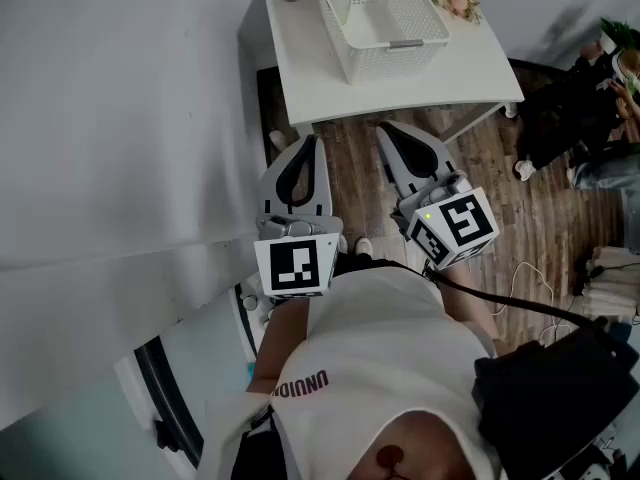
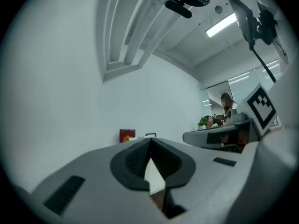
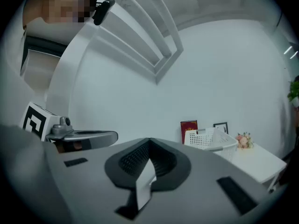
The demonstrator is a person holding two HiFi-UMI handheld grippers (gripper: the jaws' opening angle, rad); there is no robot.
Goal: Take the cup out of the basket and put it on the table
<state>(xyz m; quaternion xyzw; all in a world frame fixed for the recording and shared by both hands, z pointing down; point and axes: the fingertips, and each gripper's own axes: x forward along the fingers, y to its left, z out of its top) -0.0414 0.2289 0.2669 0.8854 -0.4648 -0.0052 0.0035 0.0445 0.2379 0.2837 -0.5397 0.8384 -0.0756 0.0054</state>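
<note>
The left tool [image 1: 308,144] and right tool [image 1: 391,131] are clenched empty, well short of the basket [image 1: 405,43] on the table [image 1: 455,68].

Red box [image 3: 189,130], perhaps a book, upright by the white wall [image 3: 224,73], small black picture frame [image 3: 220,127] just beside it, pink flower bunch [image 1: 458,0], wooden plank floor [image 1: 530,218], green plant [image 1: 620,36]

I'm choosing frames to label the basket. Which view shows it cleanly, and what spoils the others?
Head view: the basket is sharp and evenly lit, though the top edge cuts it off. Right gripper view: the basket is small and fisheye-bent, and the corners are black. Left gripper view: no basket shows, and the ceiling light glares white.
</note>
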